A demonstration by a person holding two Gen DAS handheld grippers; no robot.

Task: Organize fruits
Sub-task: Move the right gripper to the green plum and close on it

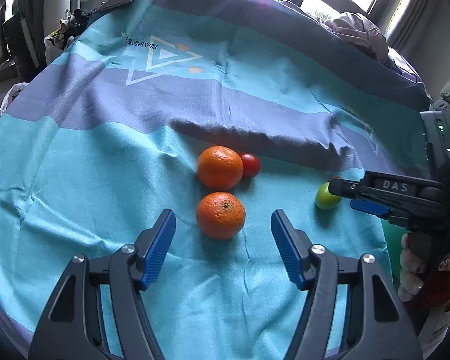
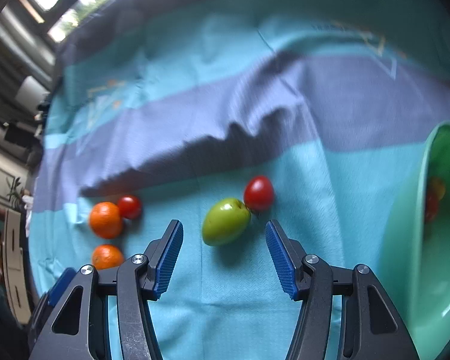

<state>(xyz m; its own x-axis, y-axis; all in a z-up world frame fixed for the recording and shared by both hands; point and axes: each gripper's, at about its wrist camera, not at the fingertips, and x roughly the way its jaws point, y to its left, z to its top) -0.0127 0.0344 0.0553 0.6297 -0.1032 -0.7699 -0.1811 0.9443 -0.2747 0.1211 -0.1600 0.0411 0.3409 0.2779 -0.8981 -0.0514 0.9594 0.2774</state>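
Note:
Two oranges lie on a teal and grey cloth (image 1: 105, 180). The near orange (image 1: 220, 215) sits between the tips of my left gripper (image 1: 223, 213), which is open with gaps on both sides. The far orange (image 1: 220, 166) touches a small red tomato (image 1: 250, 165). My right gripper (image 2: 223, 224) is open, pointing down over a green fruit (image 2: 226, 222), and its pads are clear of it. A larger red tomato (image 2: 258, 193) touches that green fruit. In the left wrist view the right gripper (image 1: 343, 195) partly hides the green fruit (image 1: 327, 195).
A green bowl (image 2: 420, 240) stands at the right edge with red and yellow fruit inside. A raised fold of cloth (image 1: 255, 138) runs behind the fruits. A person's hand (image 1: 414, 267) grips the right tool's handle. Windows and clutter lie beyond the cloth.

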